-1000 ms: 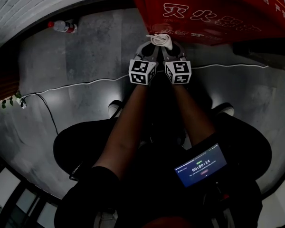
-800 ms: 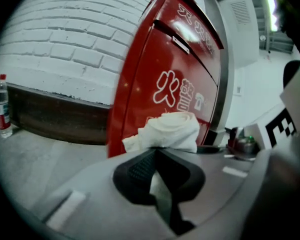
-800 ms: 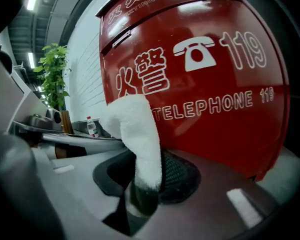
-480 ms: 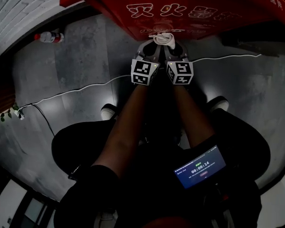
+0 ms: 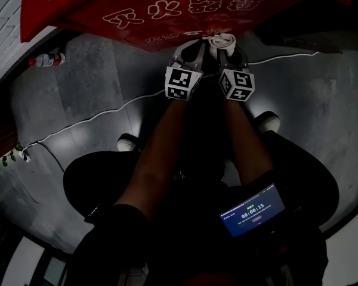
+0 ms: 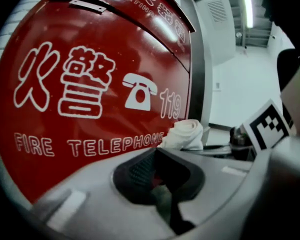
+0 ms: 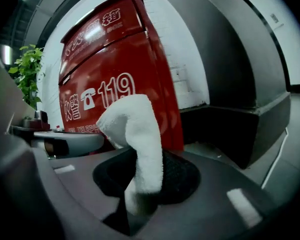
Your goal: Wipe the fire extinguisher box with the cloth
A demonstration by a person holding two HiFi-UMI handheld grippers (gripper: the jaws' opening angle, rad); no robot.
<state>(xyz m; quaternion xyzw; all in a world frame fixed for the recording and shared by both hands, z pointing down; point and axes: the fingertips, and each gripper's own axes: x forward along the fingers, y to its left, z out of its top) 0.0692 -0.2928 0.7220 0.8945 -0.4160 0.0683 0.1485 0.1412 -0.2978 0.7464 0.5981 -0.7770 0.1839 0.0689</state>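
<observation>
Wipe step: right gripper jaws clamp cloth near fire extinguisher box; left gripper jaws closed, empty. Next: press, sweep.

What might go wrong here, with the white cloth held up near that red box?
1. The right gripper pinches only the lower end of the cloth. Rubbing it on the box might tug it free.
2. The left gripper, jaws shut, sits close beside the right one, so the two might knock together.
3. A white cable crosses the floor near the person's shoes, and a step might catch it.
</observation>
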